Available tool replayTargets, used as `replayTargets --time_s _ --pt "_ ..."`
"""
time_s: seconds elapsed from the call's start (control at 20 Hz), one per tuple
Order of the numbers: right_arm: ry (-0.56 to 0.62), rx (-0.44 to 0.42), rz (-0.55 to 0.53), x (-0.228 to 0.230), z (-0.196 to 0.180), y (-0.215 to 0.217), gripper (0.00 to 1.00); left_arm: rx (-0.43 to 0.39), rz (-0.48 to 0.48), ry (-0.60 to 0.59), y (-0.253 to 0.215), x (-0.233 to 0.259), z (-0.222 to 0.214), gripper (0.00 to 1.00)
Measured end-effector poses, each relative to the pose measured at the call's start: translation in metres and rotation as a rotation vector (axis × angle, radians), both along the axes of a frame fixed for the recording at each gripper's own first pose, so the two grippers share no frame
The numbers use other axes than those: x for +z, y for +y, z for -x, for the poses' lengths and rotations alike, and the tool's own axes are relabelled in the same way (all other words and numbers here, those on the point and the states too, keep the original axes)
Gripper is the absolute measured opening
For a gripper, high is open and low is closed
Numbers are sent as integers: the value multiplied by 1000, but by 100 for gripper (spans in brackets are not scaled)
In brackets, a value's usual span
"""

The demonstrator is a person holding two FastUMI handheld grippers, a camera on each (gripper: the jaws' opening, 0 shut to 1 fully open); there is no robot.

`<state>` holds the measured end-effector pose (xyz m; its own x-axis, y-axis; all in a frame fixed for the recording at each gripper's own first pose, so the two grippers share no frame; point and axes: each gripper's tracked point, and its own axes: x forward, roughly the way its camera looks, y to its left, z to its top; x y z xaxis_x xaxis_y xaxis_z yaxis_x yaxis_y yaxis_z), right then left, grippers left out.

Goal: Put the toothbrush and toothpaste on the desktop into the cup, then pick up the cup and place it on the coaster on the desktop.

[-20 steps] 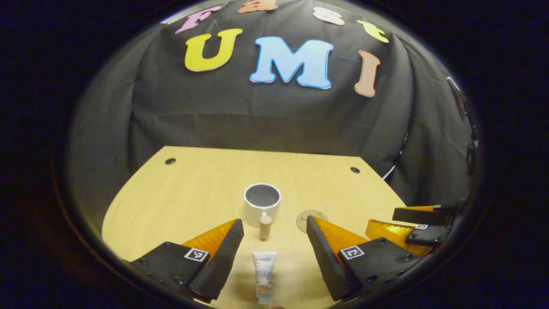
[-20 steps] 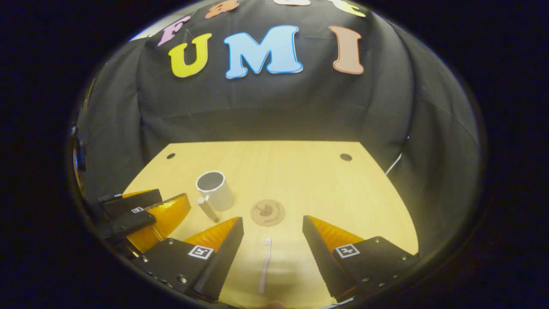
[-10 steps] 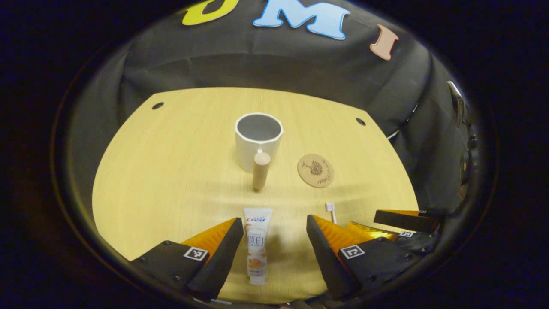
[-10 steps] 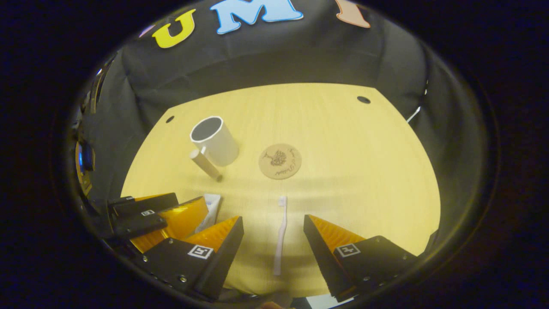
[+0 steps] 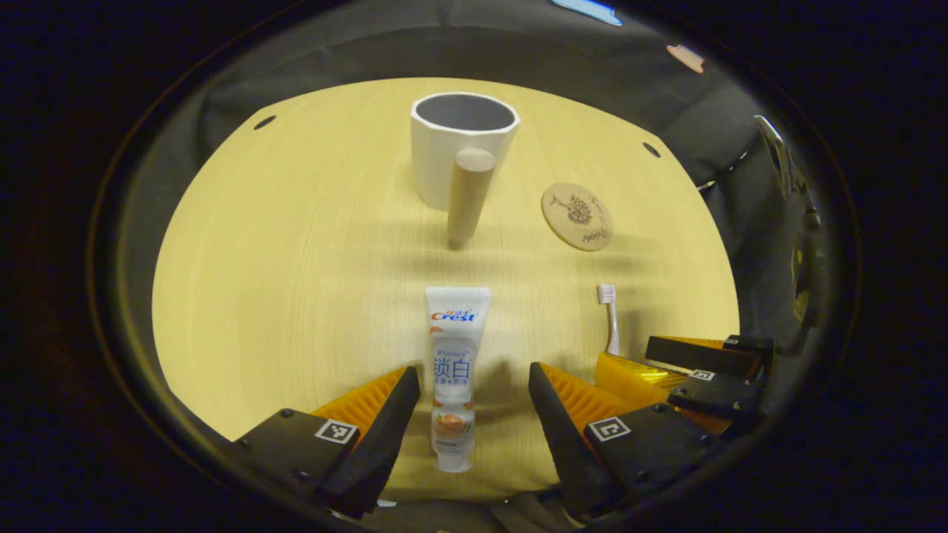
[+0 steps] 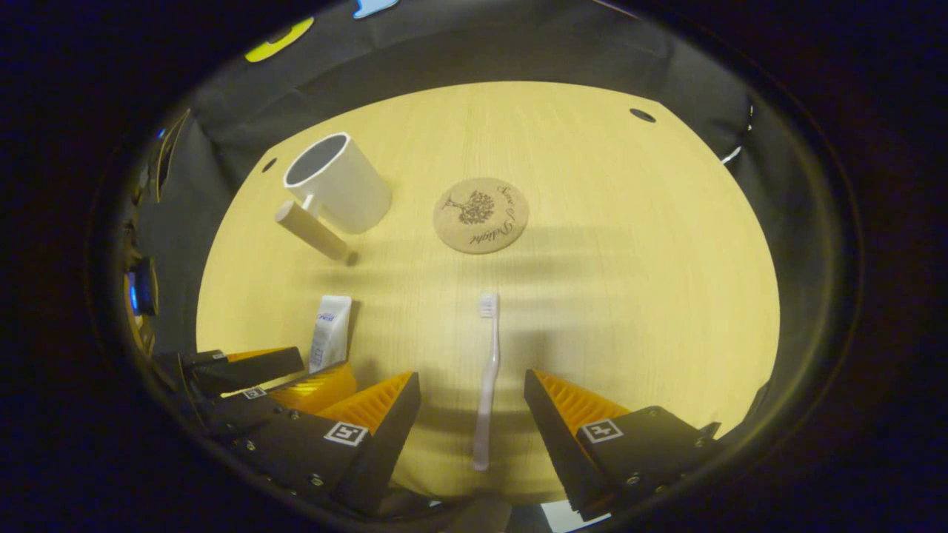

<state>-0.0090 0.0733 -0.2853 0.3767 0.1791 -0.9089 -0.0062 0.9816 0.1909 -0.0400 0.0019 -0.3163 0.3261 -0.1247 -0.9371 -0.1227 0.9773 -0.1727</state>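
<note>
Wooden round coaster (image 6: 481, 215), smooth desktop (image 6: 629, 244)

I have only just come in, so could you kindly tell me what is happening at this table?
A person holds two grippers over the pale wooden desktop. The left gripper is open astride the white toothpaste tube; the right gripper is open astride the white toothbrush. Neither is gripped. The white cup with a wooden handle stands empty beside the round cork coaster.
</note>
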Motion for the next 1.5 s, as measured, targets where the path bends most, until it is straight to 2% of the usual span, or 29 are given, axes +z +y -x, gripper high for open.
replayTargets --time_s 0.1,0.15,0.2,0.25,0.3,0.4,0.45,0.5,0.55,0.6,0.65,0.7,0.75,0.8,1.0,1.05,1.15,1.2,1.25,1.3,1.45,1.5 --pt "32 6 5 -9 -1 2 88 14 11 32 1 -9 0 94" --pt "44 11 7 -14 -1 3 88 16 14 44 1 -13 -1 99" --pt "56 13 16 -17 -1 3 88 18 13 50 3 -15 -2 92" --pt "66 15 18 -20 -1 4 86 19 14 56 3 -18 -3 92" --pt "78 18 18 -22 -1 5 85 20 12 66 4 -19 -3 86" --pt "95 16 27 -26 -1 4 83 13 0 65 6 -20 -6 89" --pt "94 16 35 -27 -2 4 77 8 -3 63 6 -20 -7 86" --pt "90 13 46 -27 -4 2 77 1 -13 68 7 -21 -7 83" --pt "94 10 62 -29 -4 0 70 -2 -12 68 7 -20 -7 79" --pt "99 18 67 -29 -3 -1 63 -3 -15 67 8 -21 -7 72" --pt "100 27 73 -30 -1 -2 62 -3 -22 65 9 -21 -9 63" --pt "102 29 107 -32 -1 -7 60 -1 -22 65 10 -21 -10 58" --pt "104 7 117 -30 1 -11 43 -1 -27 60 12 -23 -11 62" --pt "111 5 111 -32 2 -11 26 5 -27 61 12 -22 -10 52" --pt "96 5 95 -27 2 -16 23 6 -36 53 14 -23 -10 43" --pt "114 5 82 -39 4 -12 12 11 -38 46 14 -24 -11 41" --pt "99 9 60 -31 4 -14 14 -1 -39 43 14 -22 -11 37" --pt "95 -18 37 -31 6 -12 14 -4 -44 42 15 -21 -10 36" --pt "91 -16 19 -32 4 -13 7 3 -40 39 14 -21 -10 36" --pt "97 -12 2 -31 4 -14 8 -6 -36 30 13 -21 -11 31" --pt "64 -9 -30 -32 4 -14 8 -2 -20 1 13 -21 -12 31" --pt "51 -2 -37 -31 4 -14 7 2 -13 -8 14 -19 -12 24"
